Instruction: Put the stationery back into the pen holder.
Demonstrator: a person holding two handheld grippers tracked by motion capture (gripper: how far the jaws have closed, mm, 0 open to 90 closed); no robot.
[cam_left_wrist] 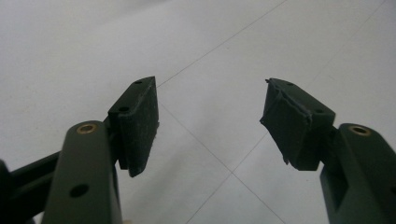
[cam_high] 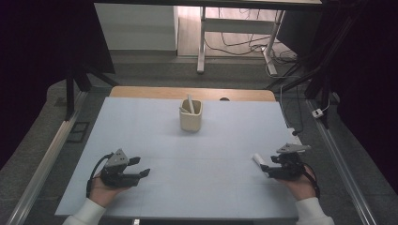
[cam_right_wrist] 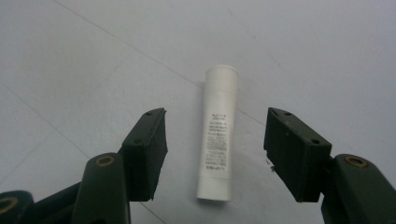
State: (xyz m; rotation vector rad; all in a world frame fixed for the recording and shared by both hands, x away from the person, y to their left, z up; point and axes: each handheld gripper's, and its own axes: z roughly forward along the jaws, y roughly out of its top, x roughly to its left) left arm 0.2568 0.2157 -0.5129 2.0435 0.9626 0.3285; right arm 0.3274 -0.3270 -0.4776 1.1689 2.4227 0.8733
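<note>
- R gripper (cam_right_wrist: pixel 212 154) jaws wide apart, straddling a white tube (cam_right_wrist: pixel 217 133) that lies flat on the pale mat (cam_high: pixel 155 136); neither pad touching it yet, tube roughly centred in the gap
- High view: same tube (cam_high: pixel 258 159) near the mat's right edge, just ahead of the R gripper (cam_high: pixel 266 169)
- L gripper (cam_left_wrist: pixel 210 126) also wide, nothing btw its jaws, just bare mat; in the high view it sits low at front left (cam_high: pixel 141 166), well apart from everything
- Beige cup (cam_high: pixel 191 116) upright at the far middle w/ a white stick-like thing (cam_high: pixel 191 104) leaning in it, prob another tube but too small to tell
- Risks: tube is round + smooth, so if one pad meets it first it could roll or skid sideways out of the gap
- Closing too high on it could squirt it fwd off the mat edge
- If it's a soft tube, a hard squeeze could dent it
- If it's bound for the cup, a tilted drop could tip the cup or jam on what's already inside
</note>
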